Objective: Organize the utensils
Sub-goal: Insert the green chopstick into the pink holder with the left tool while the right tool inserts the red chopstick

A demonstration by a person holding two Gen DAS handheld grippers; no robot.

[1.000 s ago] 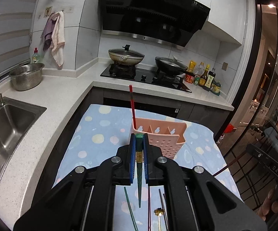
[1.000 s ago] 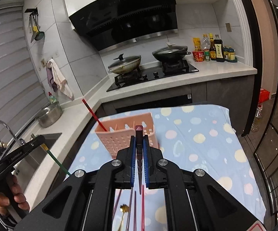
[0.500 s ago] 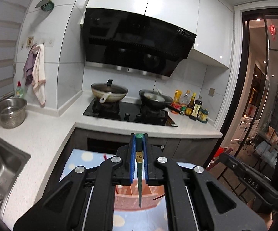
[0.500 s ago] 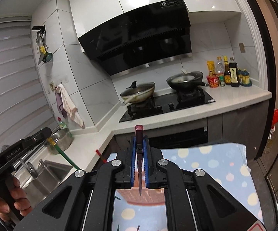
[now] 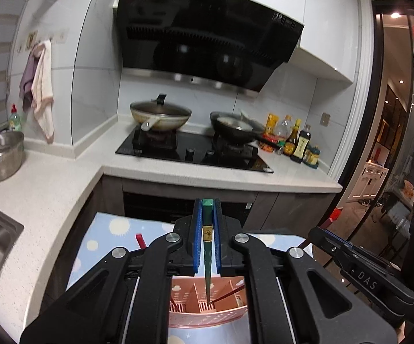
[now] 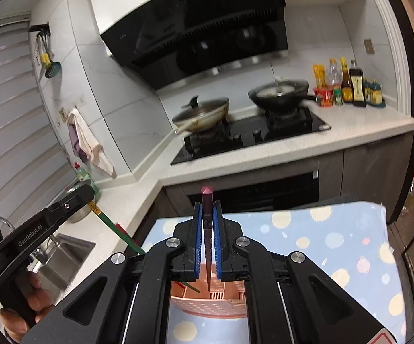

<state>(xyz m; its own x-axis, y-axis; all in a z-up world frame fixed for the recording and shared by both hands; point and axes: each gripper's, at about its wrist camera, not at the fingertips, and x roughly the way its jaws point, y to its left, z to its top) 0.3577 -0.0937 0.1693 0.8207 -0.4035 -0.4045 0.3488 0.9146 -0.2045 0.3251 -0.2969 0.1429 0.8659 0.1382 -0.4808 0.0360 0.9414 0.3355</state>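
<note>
Step in hand: delivery of two chopsticks to the pink caddy (image 5: 208,316), which stands on the dotted cloth (image 6: 336,238).

Left gripper (image 5: 207,239): jaws clamped on the green chopstick (image 5: 207,258). Its long axis runs along the fingers, blunt end up and forward past the pads, tapered tip down. In the left wrist view the tip lies over a middle compartment; whether it has passed below the rim cannot be told from here. In the right wrist view the same chopstick (image 6: 115,229) slants from the left gripper (image 6: 88,197) down and right toward the caddy (image 6: 207,301). A red chopstick (image 5: 140,240) already stands in the caddy at the left, leaning up and away.

Right gripper (image 6: 207,242): jaws clamped on the maroon chopstick (image 6: 207,229). Axis along the fingers, blunt end up, tip down over a compartment near the caddy's middle.

Next move, as judged: lower each tip inside its compartment walls, keeping both shafts steep, then part the jaws so that each chopstick drops in tip first. The two shafts converge over the caddy; keep them apart during the descent.
</note>
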